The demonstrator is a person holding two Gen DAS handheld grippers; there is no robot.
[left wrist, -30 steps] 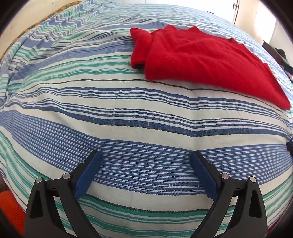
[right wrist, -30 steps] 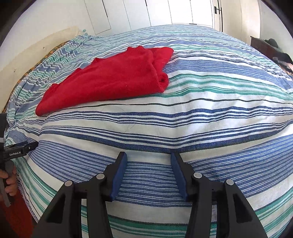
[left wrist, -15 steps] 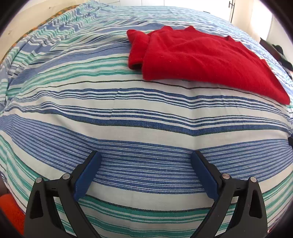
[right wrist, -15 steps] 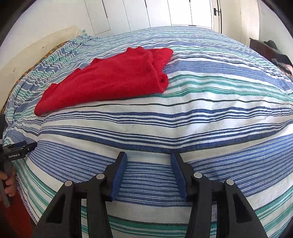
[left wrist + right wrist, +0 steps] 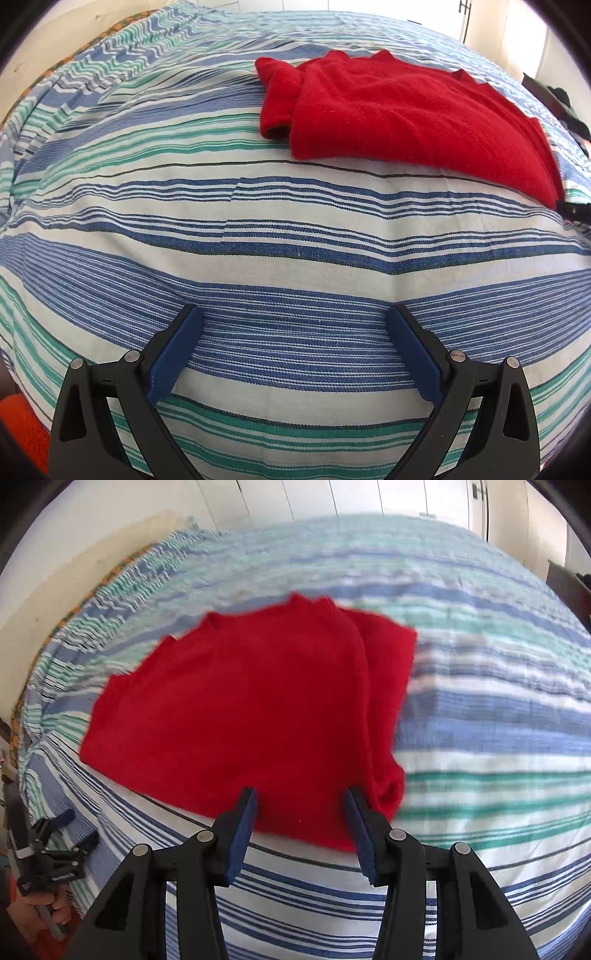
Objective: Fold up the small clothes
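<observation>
Jaws of the left gripper stand wide apart over bare bedspread, nothing between them. On the right gripper the jaws are closing, with the near hem of the red garment lying under the gap between the blue pads; whether the pads touch the cloth cannot be told.

That garment lies partly folded in the middle of the bed, one sleeve doubled along its right side in the right wrist view. In the left wrist view it sits far up and to the right, well apart from the left gripper.

Nothing else lies on the striped bedspread around the cloth. A pale wall runs along the bed's far left edge and white cupboard doors stand beyond its far end. Dark items sit off the bed's right side, too small to tell. At the lower left of the right wrist view a hand holds the other gripper near the bed's edge.
</observation>
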